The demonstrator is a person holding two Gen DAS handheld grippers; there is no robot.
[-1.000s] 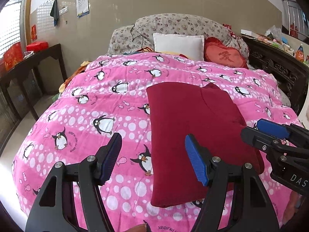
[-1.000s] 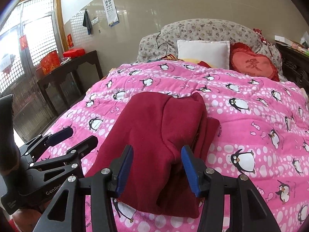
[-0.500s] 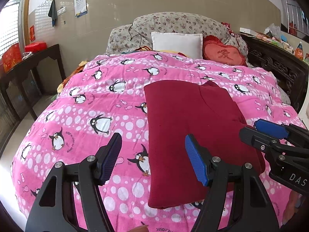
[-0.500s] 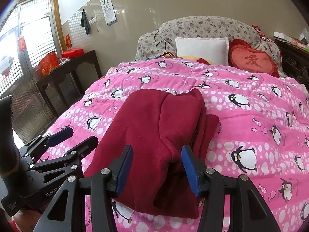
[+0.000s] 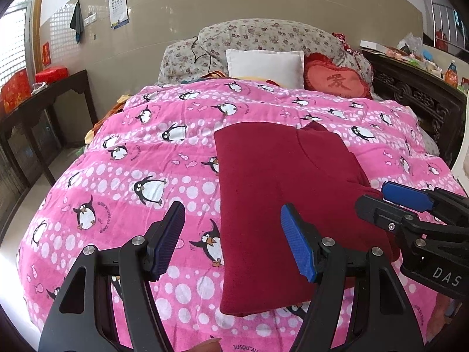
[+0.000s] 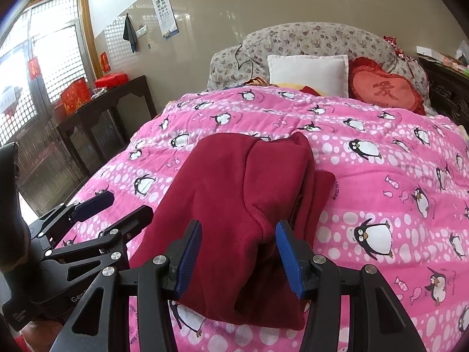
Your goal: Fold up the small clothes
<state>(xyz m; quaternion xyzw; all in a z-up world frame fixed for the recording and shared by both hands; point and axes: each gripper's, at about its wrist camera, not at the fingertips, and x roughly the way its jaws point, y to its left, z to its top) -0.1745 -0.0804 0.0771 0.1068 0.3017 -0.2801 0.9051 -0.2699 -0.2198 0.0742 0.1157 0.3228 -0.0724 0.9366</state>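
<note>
A dark red garment (image 5: 278, 176) lies folded into a long rectangle on the pink penguin blanket (image 5: 132, 161). My left gripper (image 5: 231, 206) is open above the garment's near left edge, one finger over the blanket and the other over the cloth. In the right wrist view the garment (image 6: 234, 182) shows a thicker fold along its right side. My right gripper (image 6: 239, 224) is open above its near end, and the pads do not press on the cloth. Each gripper also shows in the other's view: the right gripper (image 5: 373, 195) and the left gripper (image 6: 129, 204).
Floral pillows (image 5: 263, 38), a white pillow (image 5: 263, 64) and a red heart cushion (image 5: 337, 80) lie at the head of the bed. A dark wooden side table (image 5: 44, 99) with red boxes stands left. Carved dark furniture (image 5: 425, 102) runs along the right.
</note>
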